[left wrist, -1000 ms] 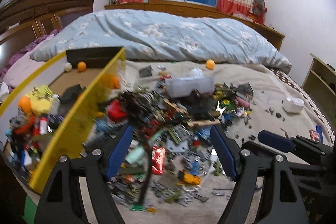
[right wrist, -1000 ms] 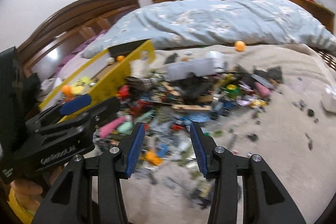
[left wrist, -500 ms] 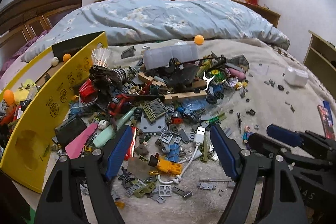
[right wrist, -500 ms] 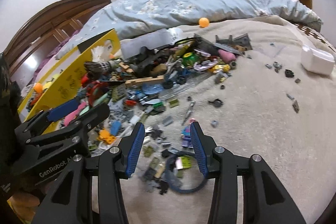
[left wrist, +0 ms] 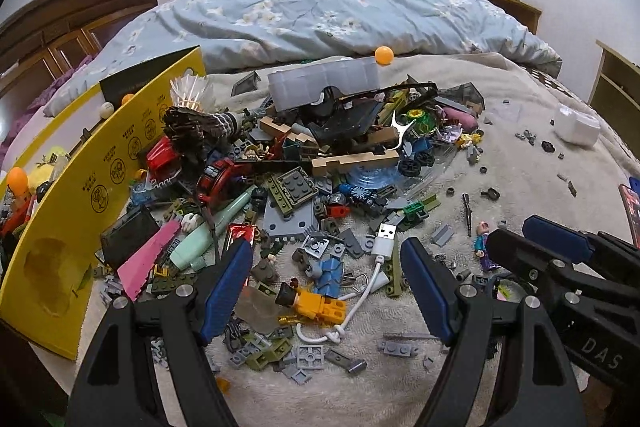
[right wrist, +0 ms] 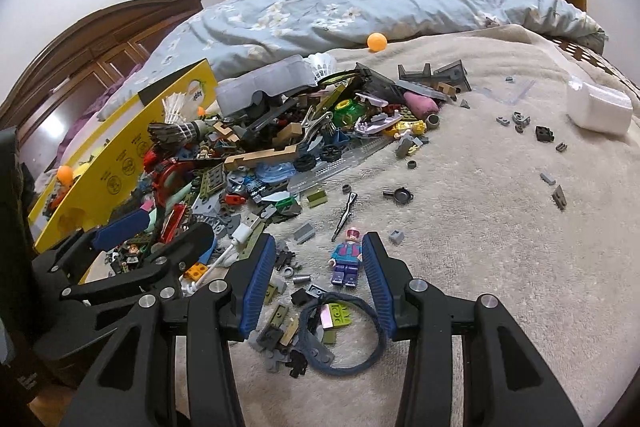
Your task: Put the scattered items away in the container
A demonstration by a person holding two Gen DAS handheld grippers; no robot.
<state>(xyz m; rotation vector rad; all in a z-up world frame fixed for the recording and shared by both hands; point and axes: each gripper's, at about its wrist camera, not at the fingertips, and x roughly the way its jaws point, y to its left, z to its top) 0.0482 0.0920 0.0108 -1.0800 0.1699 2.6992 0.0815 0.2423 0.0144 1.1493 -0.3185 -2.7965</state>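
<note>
Your right claw (right wrist: 318,269) is spread wide, nothing pinched; a purple minifigure (right wrist: 347,261) lies on the bed blanket (right wrist: 500,227) between its pads, just beside the right one, and a dark blue hair band (right wrist: 340,335) sits nearer you. Your left claw (left wrist: 326,281) is spread too and empty, hovering over an orange minifigure (left wrist: 316,305) and a white USB cable (left wrist: 376,259). Beyond both, the big toy pile (left wrist: 320,155) covers the blanket: bricks, shuttlecocks, a clear plastic case (left wrist: 324,83). Farther out, an orange ball (left wrist: 385,53) and a white foam block (left wrist: 576,125). The yellow container (left wrist: 100,179) stands at the pile's left edge and holds a few things already. Judgement: early stage, most of the pile is left.
</note>
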